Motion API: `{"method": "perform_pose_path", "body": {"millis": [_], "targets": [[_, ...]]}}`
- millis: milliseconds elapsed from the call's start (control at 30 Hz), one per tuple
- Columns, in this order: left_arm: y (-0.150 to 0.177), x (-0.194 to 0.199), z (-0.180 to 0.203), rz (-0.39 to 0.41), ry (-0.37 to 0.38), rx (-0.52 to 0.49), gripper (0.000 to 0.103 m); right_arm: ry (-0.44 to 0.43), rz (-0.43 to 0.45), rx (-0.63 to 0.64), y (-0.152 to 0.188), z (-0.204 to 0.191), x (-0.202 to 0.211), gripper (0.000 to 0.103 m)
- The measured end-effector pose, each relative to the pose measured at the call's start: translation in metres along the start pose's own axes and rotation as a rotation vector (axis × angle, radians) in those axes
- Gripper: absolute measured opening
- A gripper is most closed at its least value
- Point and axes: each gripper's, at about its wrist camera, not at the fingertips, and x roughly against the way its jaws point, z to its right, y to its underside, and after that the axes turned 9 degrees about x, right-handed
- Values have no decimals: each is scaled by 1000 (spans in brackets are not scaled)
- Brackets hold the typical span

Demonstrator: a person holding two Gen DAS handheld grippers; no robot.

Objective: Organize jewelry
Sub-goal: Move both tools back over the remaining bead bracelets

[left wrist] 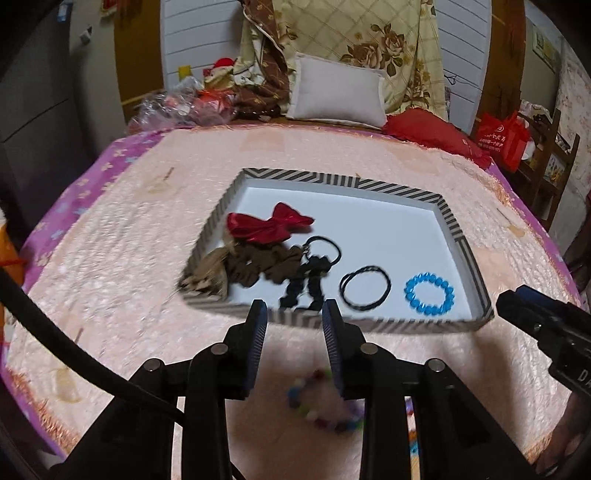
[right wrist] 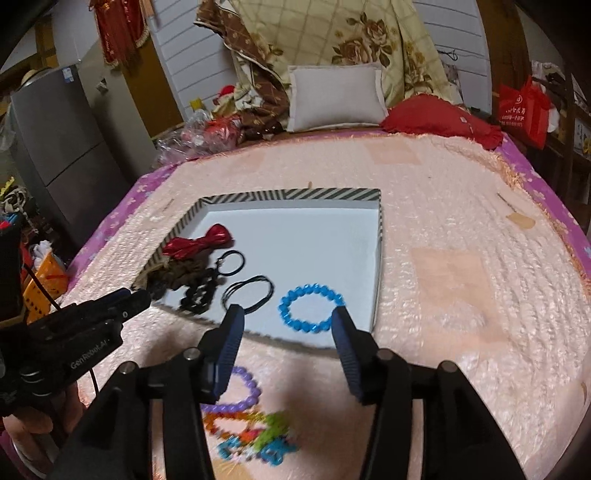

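A shallow striped-rim tray (left wrist: 369, 184) (right wrist: 295, 194) lies on the pink bedspread. In it are a red bow (left wrist: 271, 223) (right wrist: 201, 240), a brown scrunchie (left wrist: 266, 264) (right wrist: 177, 275), black hair ties (left wrist: 365, 287) (right wrist: 249, 290) and a blue bead bracelet (left wrist: 429, 293) (right wrist: 310, 308). A multicoloured bead bracelet (left wrist: 325, 402) lies on the bedspread under my left gripper. A purple bead bracelet (right wrist: 240, 391) and several coloured pieces (right wrist: 255, 439) lie under my right gripper. My left gripper (left wrist: 294, 314) is open and empty at the tray's near rim. My right gripper (right wrist: 288, 321) is open and empty.
A white pillow (left wrist: 336, 90), a red cushion (left wrist: 432, 131) and a floral quilt (left wrist: 351, 33) sit at the bed's head. Plastic bags (left wrist: 177, 107) lie at the back left. The right gripper's body (left wrist: 546, 325) shows at the left wrist view's right edge.
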Motion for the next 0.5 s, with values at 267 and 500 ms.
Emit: {"method": "perform_pose_path", "body": {"millis": [267, 500], "targets": [[26, 28, -19, 40, -40, 0, 18, -19, 5, 9, 26, -18, 20, 54], [41, 40, -25, 53, -57, 11, 18, -15, -7, 33, 42, -30, 28, 56]]}}
